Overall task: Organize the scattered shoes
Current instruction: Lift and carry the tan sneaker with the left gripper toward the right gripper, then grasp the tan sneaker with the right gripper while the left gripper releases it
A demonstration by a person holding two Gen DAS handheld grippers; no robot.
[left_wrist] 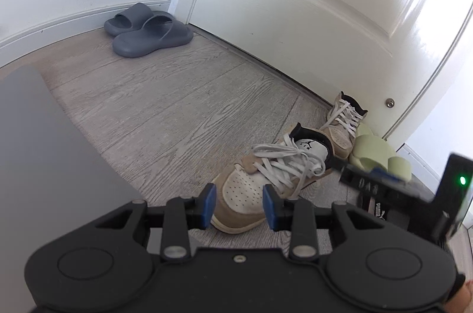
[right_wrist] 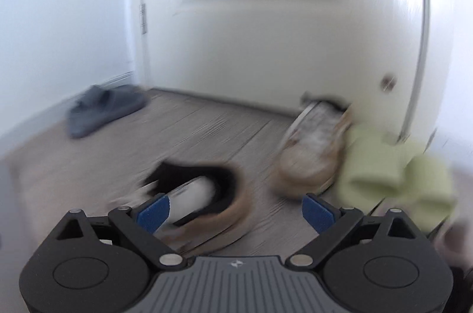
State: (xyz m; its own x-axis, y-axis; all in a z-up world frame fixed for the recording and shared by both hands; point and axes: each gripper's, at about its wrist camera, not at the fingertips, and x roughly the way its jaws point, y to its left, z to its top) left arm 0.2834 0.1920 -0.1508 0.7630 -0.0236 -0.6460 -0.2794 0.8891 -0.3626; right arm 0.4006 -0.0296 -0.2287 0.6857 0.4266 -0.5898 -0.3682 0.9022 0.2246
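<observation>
The near sneaker (left_wrist: 275, 180) is seen lying on the floor (left_wrist: 165, 112) just ahead of the spread, empty left gripper (left_wrist: 238, 206), toe toward it and heel pointing away toward the door (left_wrist: 325, 17), while the right gripper (right_wrist: 236, 214), also spread and empty, is held at its heel end.

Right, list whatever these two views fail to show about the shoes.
- Right wrist view: motion blur smears the near sneaker and green slides; their contact is unreadable.
- Left wrist view: the right tongs cover most of the green slides.
- Left wrist view: the black Puma shoe is mostly hidden behind both tools.
</observation>
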